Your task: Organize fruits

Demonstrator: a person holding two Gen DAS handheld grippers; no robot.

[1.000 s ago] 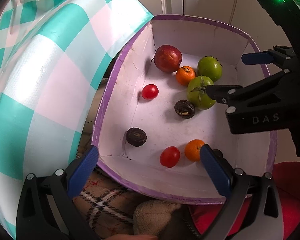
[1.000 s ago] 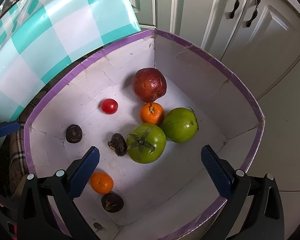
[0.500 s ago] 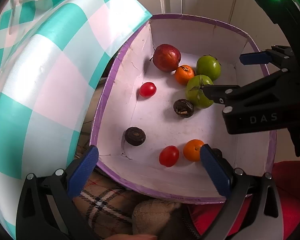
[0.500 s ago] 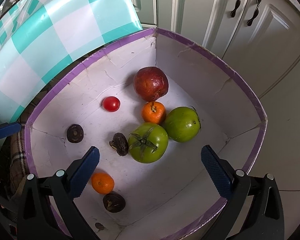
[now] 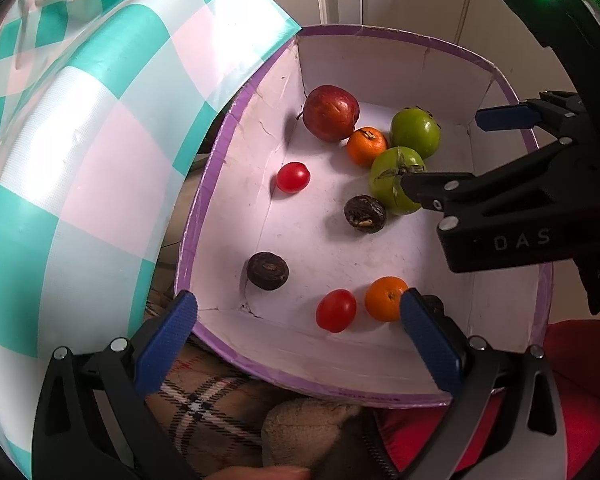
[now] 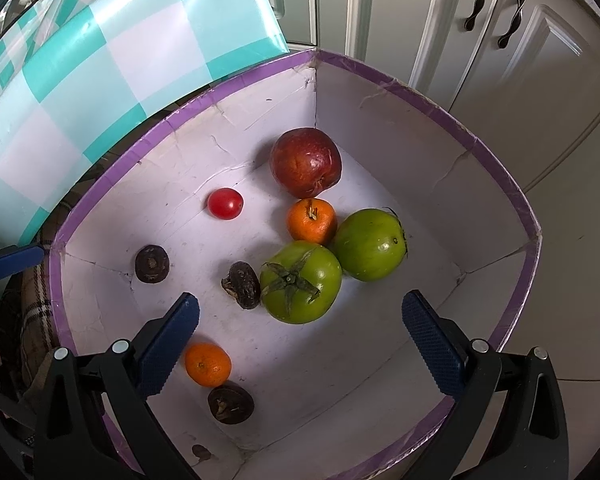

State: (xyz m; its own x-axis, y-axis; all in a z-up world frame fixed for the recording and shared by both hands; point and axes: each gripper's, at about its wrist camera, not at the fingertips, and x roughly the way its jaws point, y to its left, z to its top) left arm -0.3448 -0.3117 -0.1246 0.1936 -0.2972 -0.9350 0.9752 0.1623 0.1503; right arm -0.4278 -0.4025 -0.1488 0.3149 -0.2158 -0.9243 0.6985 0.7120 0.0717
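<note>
A white box with a purple rim (image 5: 204,184) (image 6: 512,216) holds the fruit. Inside lie a red apple (image 6: 305,162) (image 5: 331,113), two green tomatoes (image 6: 300,282) (image 6: 370,244), two oranges (image 6: 311,220) (image 6: 208,364), cherry tomatoes (image 6: 225,203) (image 5: 335,310) and several dark brown fruits (image 6: 152,263). My right gripper (image 6: 300,320) is open and empty, hovering above the box, just in front of the nearer green tomato. It also shows in the left wrist view (image 5: 440,152). My left gripper (image 5: 298,320) is open and empty over the box's near rim.
A teal and white checked tablecloth (image 5: 60,160) (image 6: 100,48) hangs at the left of the box. White cabinet doors (image 6: 500,60) stand behind it. Plaid fabric (image 5: 204,396) and red cloth (image 5: 580,380) lie below the box's near edge.
The right gripper has edged slightly down and forward over the box; the fruit sits a little larger in its view. The left gripper has barely moved. No fruit has moved.
</note>
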